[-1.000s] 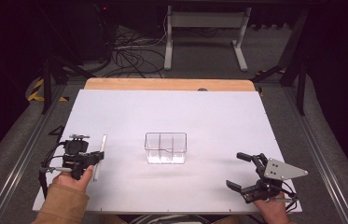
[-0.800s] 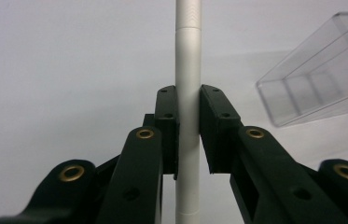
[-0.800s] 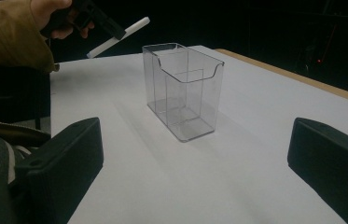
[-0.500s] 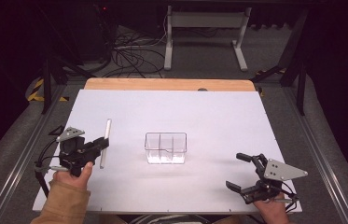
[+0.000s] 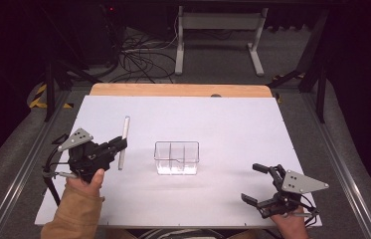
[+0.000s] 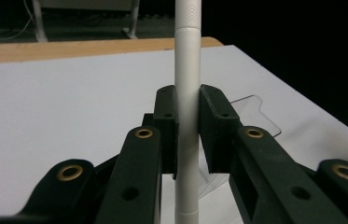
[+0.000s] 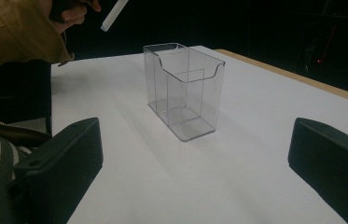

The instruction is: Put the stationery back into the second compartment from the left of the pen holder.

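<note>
Your left tongs (image 5: pixel 119 144) pinch a slim white pen (image 5: pixel 123 142) near mid-length, lifted off the white surface (image 5: pixel 232 119), left of the clear compartment holder (image 5: pixel 176 158). It looks light, stiff, slippery. Your right tongs (image 5: pixel 257 182) rest spread wide.

A white table (image 5: pixel 232 124) with cables (image 5: pixel 138 59) on the floor beyond.

No readable text, label or number anywhere (pen and clear holder both unmarked)
</note>
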Demonstrator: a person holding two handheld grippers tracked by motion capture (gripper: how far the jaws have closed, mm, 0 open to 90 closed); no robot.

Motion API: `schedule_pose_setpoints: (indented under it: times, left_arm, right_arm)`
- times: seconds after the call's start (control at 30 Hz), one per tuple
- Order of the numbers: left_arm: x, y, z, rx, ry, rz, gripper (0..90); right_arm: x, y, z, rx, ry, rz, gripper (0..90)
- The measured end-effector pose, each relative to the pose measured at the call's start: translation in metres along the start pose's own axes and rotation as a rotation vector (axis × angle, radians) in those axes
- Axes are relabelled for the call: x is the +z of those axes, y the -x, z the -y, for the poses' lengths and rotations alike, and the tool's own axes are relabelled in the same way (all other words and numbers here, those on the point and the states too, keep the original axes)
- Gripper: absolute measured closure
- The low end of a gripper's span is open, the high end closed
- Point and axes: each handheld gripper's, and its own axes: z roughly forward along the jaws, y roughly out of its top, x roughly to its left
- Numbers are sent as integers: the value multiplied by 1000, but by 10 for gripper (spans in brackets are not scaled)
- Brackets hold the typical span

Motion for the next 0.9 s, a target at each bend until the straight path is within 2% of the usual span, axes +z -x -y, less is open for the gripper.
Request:
schedule_pose_setpoints:
  times: [0.13, 0.27, 0.47, 0.73, 0.9]
  left_arm:
    - [3, 6, -5, 32, 37, 22, 781]
    - [9, 12, -10, 53, 52, 39, 781]
    - [19, 22, -16, 73, 88, 79, 781]
    - [34, 34, -22, 111, 96, 116, 781]
    - [44, 42, -27, 117, 97, 139, 782]
  right_arm:
    - [0, 0, 0, 0, 0, 1, 37]
    - [0, 0, 0, -1, -2, 2, 37]
    - [0, 0, 1, 1, -2, 1, 37]
    - [0, 0, 1, 3, -4, -2, 36]
    - [1, 0, 1, -2, -9, -3, 36]
